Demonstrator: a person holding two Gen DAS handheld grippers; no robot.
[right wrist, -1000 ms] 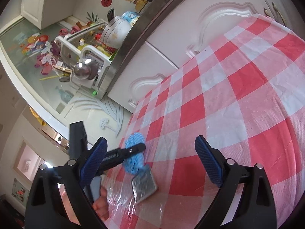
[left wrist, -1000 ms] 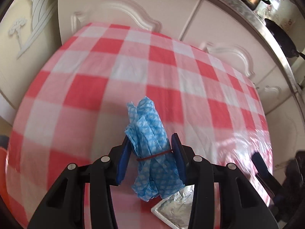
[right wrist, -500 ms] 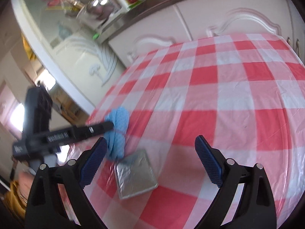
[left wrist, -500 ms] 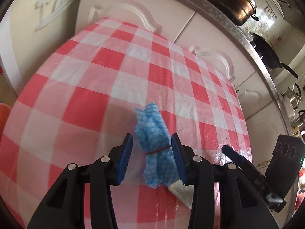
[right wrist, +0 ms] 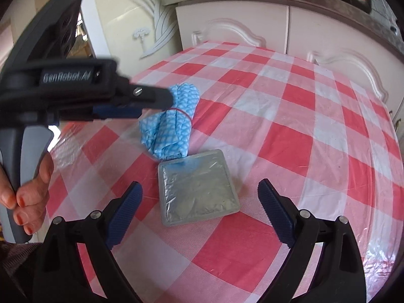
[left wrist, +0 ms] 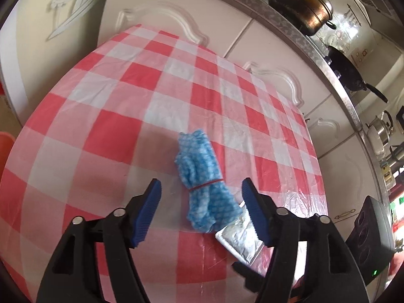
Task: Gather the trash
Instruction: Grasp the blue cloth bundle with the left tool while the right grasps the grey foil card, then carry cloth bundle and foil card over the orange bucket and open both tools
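Lying on the red-and-white checked bench (left wrist: 106, 131) is a rolled blue cloth (left wrist: 202, 176) with a thin red rubber band (left wrist: 205, 184) cinched round it, and just beside its near end sits a flat square foil packet (right wrist: 198, 189), silver and crinkled; in the right wrist view the cloth's end seems to touch or slightly overlap the packet's far edge. The left tongs (left wrist: 200, 210) stand wide apart, one blue pad on either side of the cloth's lower half, with clear space between pads and fabric, gripping nothing. From the right wrist view those left tongs (right wrist: 154, 98) reach in from the left, level with the banded middle of the cloth, held by a hand (right wrist: 30, 192) with red-painted nails wrapped round the grey handle. The right tongs (right wrist: 199, 214) are likewise spread wide, hovering near the foil packet with a pad out to each side of it, not touching it. A clear plastic sheet covers the checked cloth and glints near the bench's edge. Behind the bench run white cabinet doors (right wrist: 234, 27), and a dark pot (left wrist: 300, 7) and a black pan (left wrist: 351, 73) sit on the counter above them.
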